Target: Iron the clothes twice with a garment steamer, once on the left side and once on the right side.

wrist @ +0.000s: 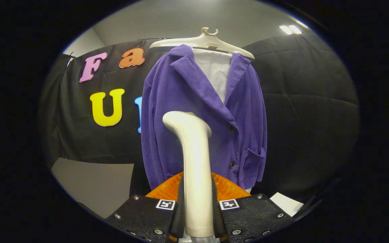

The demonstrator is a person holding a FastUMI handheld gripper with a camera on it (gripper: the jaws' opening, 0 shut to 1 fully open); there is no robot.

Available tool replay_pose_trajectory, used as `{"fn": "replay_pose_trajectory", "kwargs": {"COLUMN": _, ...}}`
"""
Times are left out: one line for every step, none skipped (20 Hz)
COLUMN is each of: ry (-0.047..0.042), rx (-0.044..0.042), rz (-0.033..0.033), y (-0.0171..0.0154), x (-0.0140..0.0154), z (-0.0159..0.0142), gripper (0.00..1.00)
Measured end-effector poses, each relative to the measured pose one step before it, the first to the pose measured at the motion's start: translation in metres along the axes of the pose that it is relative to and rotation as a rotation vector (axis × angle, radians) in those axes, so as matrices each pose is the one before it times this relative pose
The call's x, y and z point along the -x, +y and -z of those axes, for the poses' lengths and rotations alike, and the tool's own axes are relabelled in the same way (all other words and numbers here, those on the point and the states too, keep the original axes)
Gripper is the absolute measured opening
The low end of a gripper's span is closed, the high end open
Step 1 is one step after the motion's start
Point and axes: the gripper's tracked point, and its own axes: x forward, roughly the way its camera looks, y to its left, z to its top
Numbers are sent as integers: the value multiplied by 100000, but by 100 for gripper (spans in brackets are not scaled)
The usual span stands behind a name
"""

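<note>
Against the black cloth wall (316,101) of the booth hangs a purple corduroy jacket (181,101) on a pale hanger (201,42), a white lining (214,72) showing at its open neck. Going from left to right: a grey panel (93,182) leans low beside the cloth, then comes the jacket's left sleeve and front, then the garment steamer (194,158) rising straight up ahead of the fingers with its bent head turned toward the fabric around chest height, then the two dark buttons (231,128), the patch pocket (257,158) and a scrap of white paper (287,204) low on the right. The gripper (197,209) is closed tight on the steamer's handle, both fingers pressing it from either side, with something orange and ribbed (167,190) just behind. I cannot tell whether the head actually touches the cloth. To my eye a pass is under way near the jacket's middle. What could go wrong: the smooth handle could twist in that narrow grip and turn the head off the fabric, or a push could swing the jacket on its hanger.
</note>
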Motion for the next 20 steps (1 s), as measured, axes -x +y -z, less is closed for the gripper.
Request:
{"fn": "replay_pose_trajectory", "kwargs": {"ry": 1062, "rx": 807, "rz": -24, "y": 83, "x": -2, "z": 989, "gripper": 33}}
{"fn": "replay_pose_trajectory", "kwargs": {"ry": 1362, "rx": 498, "rz": 56, "y": -21, "x": 19, "z": 940, "gripper": 33}}
{"fn": "replay_pose_trajectory", "kwargs": {"ry": 1510, "rx": 693, "rz": 725, "y": -244, "x": -76, "z": 1184, "gripper": 33}}
{"fn": "replay_pose_trajectory", "kwargs": {"ry": 1366, "rx": 801, "rz": 927, "y": -295, "x": -160, "z": 1036, "gripper": 33}}
{"fn": "replay_pose_trajectory", "kwargs": {"ry": 1480, "rx": 704, "rz": 885, "y": -241, "x": -125, "z": 1049, "gripper": 33}}
{"fn": "replay_pose_trajectory", "kwargs": {"ry": 1560, "rx": 754, "rz": 834, "y": -144, "x": -274, "z": 937, "gripper": 33}}
{"fn": "replay_pose_trajectory", "kwargs": {"ry": 1531, "rx": 642, "rz": 620, "y": -118, "x": -213, "z": 1185, "gripper": 33}}
{"fn": "replay_pose_trajectory", "kwargs": {"ry": 1588, "rx": 194, "rz": 479, "y": 5, "x": -294, "z": 934, "gripper": 33}}
{"fn": "replay_pose_trajectory", "kwargs": {"ry": 1591, "rx": -137, "rz": 331, "y": 24, "x": -249, "z": 1008, "gripper": 33}}
{"fn": "replay_pose_trajectory", "kwargs": {"ry": 1740, "rx": -67, "rz": 379, "y": 33, "x": -253, "z": 947, "gripper": 33}}
{"fn": "replay_pose_trajectory", "kwargs": {"ry": 1961, "rx": 277, "rz": 727, "y": 12, "x": -167, "z": 1102, "gripper": 33}}
{"fn": "replay_pose_trajectory", "kwargs": {"ry": 1617, "rx": 856, "rz": 918, "y": -6, "x": -156, "z": 886, "gripper": 33}}
{"fn": "replay_pose_trajectory", "kwargs": {"ry": 555, "rx": 934, "rz": 1592, "y": -153, "x": -108, "z": 695, "gripper": 33}}
{"fn": "replay_pose_trajectory", "kwargs": {"ry": 473, "rx": 3, "rz": 1415, "y": -63, "x": -99, "z": 375, "gripper": 33}}
{"fn": "replay_pose_trajectory", "kwargs": {"ry": 1020, "rx": -793, "rz": 1006, "y": 34, "x": -77, "z": 594, "gripper": 33}}
{"fn": "replay_pose_trajectory", "kwargs": {"ry": 2021, "rx": -652, "rz": 540, "y": 63, "x": -151, "z": 921, "gripper": 33}}
{"fn": "replay_pose_trajectory", "kwargs": {"ry": 2297, "rx": 56, "rz": 787, "y": -7, "x": -290, "z": 1239, "gripper": 33}}
{"fn": "replay_pose_trajectory", "kwargs": {"ry": 2750, "rx": 912, "rz": 1131, "y": -11, "x": -247, "z": 1254, "gripper": 33}}
{"fn": "replay_pose_trajectory", "kwargs": {"ry": 2626, "rx": 1004, "rz": 1122, "y": 59, "x": -488, "z": 1162, "gripper": 33}}
{"fn": "replay_pose_trajectory", "kwargs": {"ry": 2637, "rx": 601, "rz": 527, "y": 86, "x": -318, "z": 1022, "gripper": 33}}
